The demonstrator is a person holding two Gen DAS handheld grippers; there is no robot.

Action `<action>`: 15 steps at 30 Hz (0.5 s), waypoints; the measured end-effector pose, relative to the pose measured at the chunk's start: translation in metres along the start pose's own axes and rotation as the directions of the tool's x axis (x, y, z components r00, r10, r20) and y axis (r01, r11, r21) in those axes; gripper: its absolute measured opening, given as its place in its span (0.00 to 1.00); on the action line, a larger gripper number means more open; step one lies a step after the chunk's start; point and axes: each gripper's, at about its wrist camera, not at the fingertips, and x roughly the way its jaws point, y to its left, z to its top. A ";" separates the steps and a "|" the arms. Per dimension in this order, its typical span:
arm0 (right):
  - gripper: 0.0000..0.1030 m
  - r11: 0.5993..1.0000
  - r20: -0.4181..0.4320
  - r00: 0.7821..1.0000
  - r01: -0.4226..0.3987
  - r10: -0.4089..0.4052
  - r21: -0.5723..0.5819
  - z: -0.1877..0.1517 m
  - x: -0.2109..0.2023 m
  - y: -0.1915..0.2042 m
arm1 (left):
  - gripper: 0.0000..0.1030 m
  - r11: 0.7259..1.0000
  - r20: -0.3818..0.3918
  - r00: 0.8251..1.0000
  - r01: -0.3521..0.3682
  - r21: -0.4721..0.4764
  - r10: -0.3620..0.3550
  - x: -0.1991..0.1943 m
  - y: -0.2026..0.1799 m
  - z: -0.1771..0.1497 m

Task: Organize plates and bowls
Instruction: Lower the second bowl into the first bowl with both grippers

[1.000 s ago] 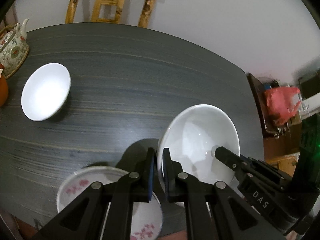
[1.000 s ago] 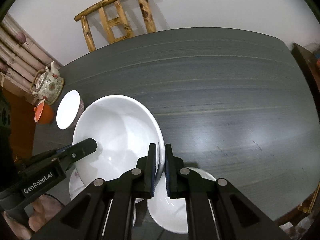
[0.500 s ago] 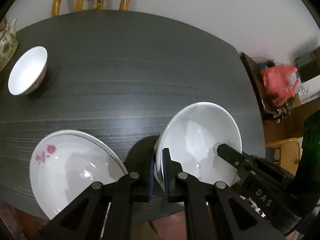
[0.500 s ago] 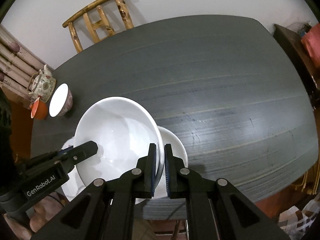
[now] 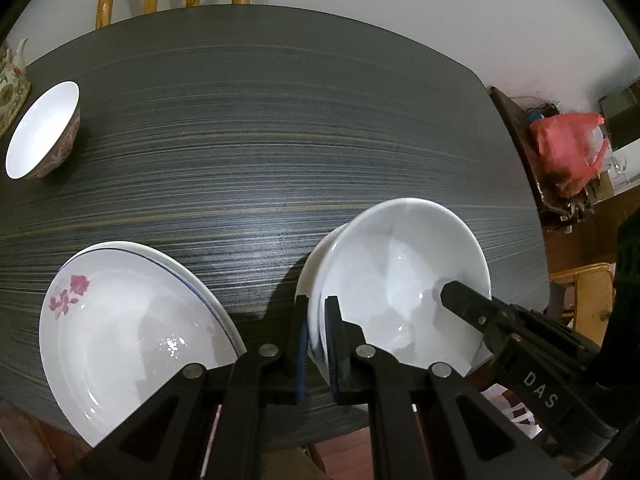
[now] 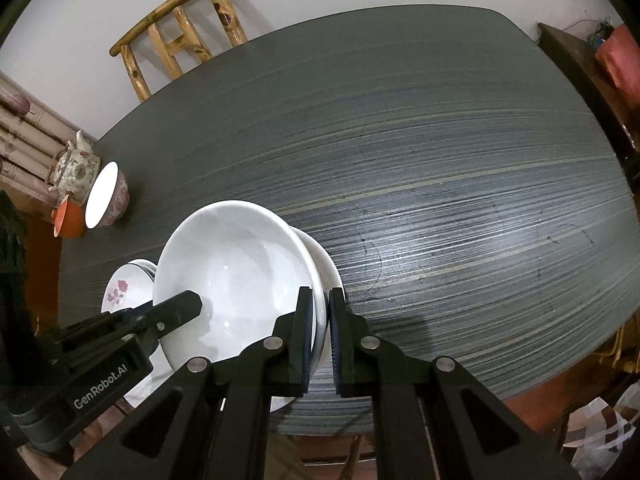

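The large plain white ceramic bowl (image 5: 404,272) is pinched at opposite rims: the left tongs (image 5: 316,344) clamp its near-left edge, and the right tongs (image 6: 320,332) clamp its right edge. It sits over a second white dish (image 6: 330,272) near the front edge of the dark striped table (image 6: 440,160). Just beside it to the left lies a white rose-printed plate (image 5: 120,336).

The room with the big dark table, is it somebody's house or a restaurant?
Most likely a home dining room. A wooden chair stands at the dark table, a flowered teapot sits at its edge, and a red plastic bag lies on cluttered furniture nearby.
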 end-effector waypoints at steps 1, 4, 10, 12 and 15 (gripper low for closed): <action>0.08 1.000 -0.001 1.000 -0.002 0.002 0.006 -0.001 0.001 -0.002 | 0.07 1.000 -0.002 1.000 -0.002 0.001 0.002 0.002 -0.001 0.001; 0.08 1.000 -0.007 1.000 0.001 -0.001 0.010 0.000 0.004 -0.005 | 0.07 1.000 -0.007 1.000 0.002 0.004 -0.002 0.006 -0.001 0.000; 0.08 1.000 -0.017 1.000 -0.004 0.005 0.027 0.000 0.009 -0.008 | 0.07 1.000 -0.005 1.000 -0.007 0.011 0.007 0.009 -0.005 0.001; 0.09 1.000 -0.016 1.000 -0.003 0.003 0.026 0.001 0.010 -0.008 | 0.07 1.000 -0.011 1.000 -0.001 0.005 0.001 0.008 -0.002 0.001; 0.09 1.000 -0.015 1.000 -0.003 0.004 0.029 0.000 0.010 -0.008 | 0.07 1.000 -0.014 1.000 -0.005 0.010 0.005 0.009 -0.005 0.001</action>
